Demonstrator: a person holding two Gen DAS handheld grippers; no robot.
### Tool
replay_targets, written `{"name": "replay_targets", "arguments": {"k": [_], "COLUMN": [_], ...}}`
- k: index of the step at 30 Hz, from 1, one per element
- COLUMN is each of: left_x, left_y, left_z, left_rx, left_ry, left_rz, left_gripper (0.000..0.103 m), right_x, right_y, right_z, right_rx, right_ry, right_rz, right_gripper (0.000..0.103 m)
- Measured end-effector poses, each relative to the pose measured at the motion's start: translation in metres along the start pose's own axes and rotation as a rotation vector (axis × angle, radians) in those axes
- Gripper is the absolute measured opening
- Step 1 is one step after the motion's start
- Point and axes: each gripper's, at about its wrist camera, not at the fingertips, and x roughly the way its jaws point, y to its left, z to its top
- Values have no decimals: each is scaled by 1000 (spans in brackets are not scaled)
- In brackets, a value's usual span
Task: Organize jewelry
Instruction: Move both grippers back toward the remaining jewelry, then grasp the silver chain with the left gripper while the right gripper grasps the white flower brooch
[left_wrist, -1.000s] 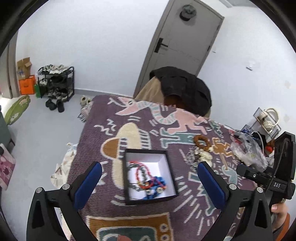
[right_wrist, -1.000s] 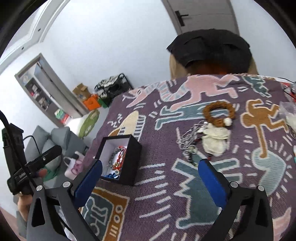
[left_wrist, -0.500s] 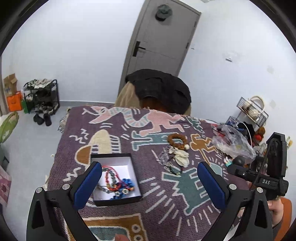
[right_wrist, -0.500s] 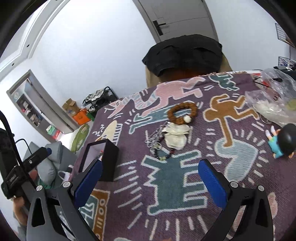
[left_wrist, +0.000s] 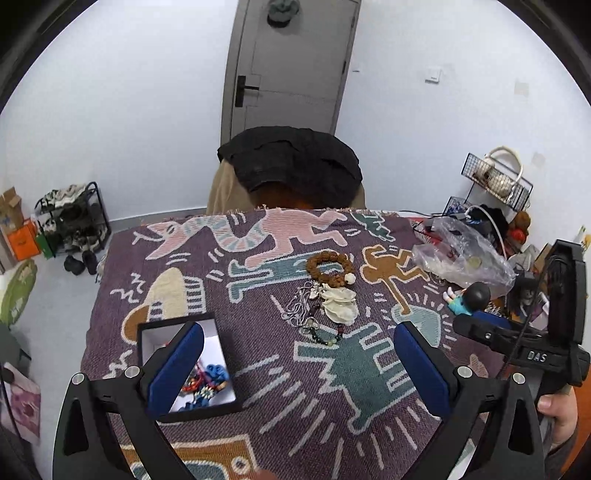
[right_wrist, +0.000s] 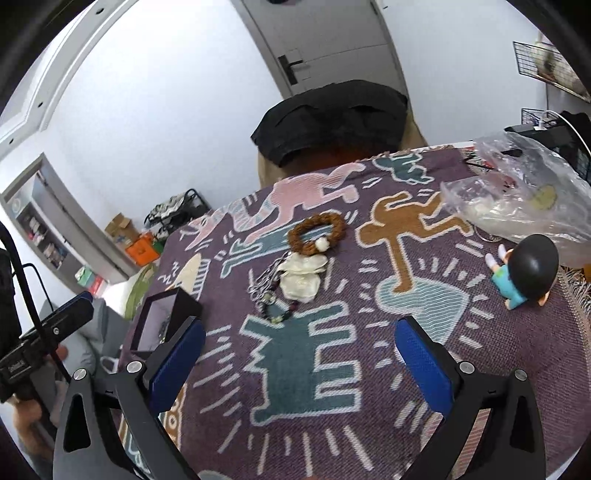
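Both cameras have swung rightward since the earlier frames, so the black box (left_wrist: 184, 369) now sits at lower left in each view and the loose jewelry lies near centre. Left gripper (left_wrist: 297, 363) and right gripper (right_wrist: 299, 356) each hover above the patterned cloth (left_wrist: 258, 295) covering the table, jaws released wide and holding nothing. Inside the white-lined box lie red and blue beads (left_wrist: 207, 380), partly hidden behind the left gripper's blue finger pad (left_wrist: 175, 365). Loose jewelry is taken as landmark: a brown bead bracelet (left_wrist: 328, 266) rests at its far side, touching a cream shell-like piece (left_wrist: 338, 304), with silver chains (left_wrist: 299, 310) just beside that and a dark bead strand (left_wrist: 325, 338) at its near edge. Well apart from the pile, toward the right edge of the table, sit a small figurine (right_wrist: 524, 273) with a dark round head and a crumpled clear plastic bag (right_wrist: 524, 192). Beyond the pile, at the far edge of the table, stands a chair draped with a black garment (left_wrist: 291, 162), before a grey door (left_wrist: 291, 70).
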Motion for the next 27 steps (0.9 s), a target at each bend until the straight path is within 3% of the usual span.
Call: {"name": "replay_targets", "arguments": {"k": [1,3,5,10,12,19,22,27], "left_x": [5,17,31,69,85,132,151,185], "left_y": [-4,-9,-11,-10,-8,-7,-5,-6], "left_z": [2,6,9,14,16,23,24,26], "left_rx": [11,25,23,12,3,-12,-31,-30], "left_ry": [9,37,80,163,196,298,336,390], "left_rz": [0,-7,-14,-15,-5,-2,-3,13], "left_gripper": [102,96,82,59,56,48,44,43], "right_x": [2,8,16,32,38,62,74,91], "right_y": [-3,-10,-15,-30,-34,-40,-42,-51], "right_z": [1,2,3,8,10,24,29,37], "right_rx": [6,27,53,103,115,127,127,146], "right_ry": [2,19,38,55,66,95,115,136], "right_rz": [6,19,34,64,71,81,86,83], "right_gripper": [100,87,80,75,71,69,61,59]}}
